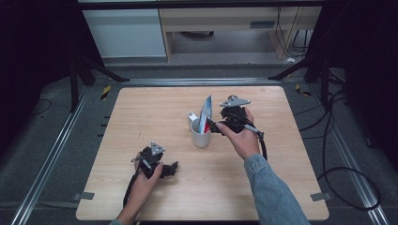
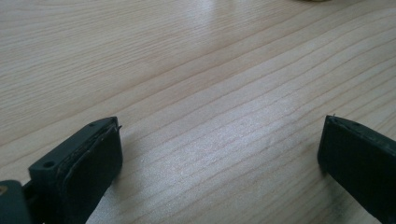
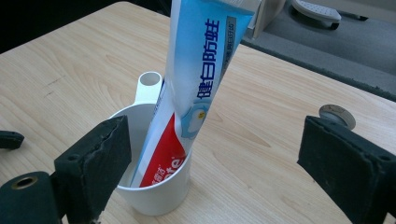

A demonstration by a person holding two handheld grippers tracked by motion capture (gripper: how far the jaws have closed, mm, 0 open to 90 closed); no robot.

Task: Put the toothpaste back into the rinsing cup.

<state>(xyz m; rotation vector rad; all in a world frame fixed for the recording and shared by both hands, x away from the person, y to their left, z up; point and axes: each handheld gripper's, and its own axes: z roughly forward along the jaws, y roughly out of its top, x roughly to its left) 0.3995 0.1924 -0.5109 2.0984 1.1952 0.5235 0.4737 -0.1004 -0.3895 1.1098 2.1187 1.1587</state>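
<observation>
A white cup [image 1: 201, 135] with a side handle [image 1: 191, 116] stands near the middle of the table. A blue, white and red toothpaste tube [image 1: 205, 114] stands in it, leaning on the rim. In the right gripper view the tube [image 3: 201, 70] rises out of the cup [image 3: 154, 193], cap end down. My right gripper [image 1: 214, 126] is just right of the cup and open, with nothing between its jaws [image 3: 219, 161]. My left gripper [image 1: 174, 168] rests low near the front left, open over bare wood [image 2: 219, 158].
The wooden table [image 1: 141, 112] is bare apart from the cup. A small round grey disc [image 3: 337, 115] lies past the right jaw. Beyond the far edge are grey floor, dark stand legs [image 1: 103, 70] and cables [image 1: 338, 140].
</observation>
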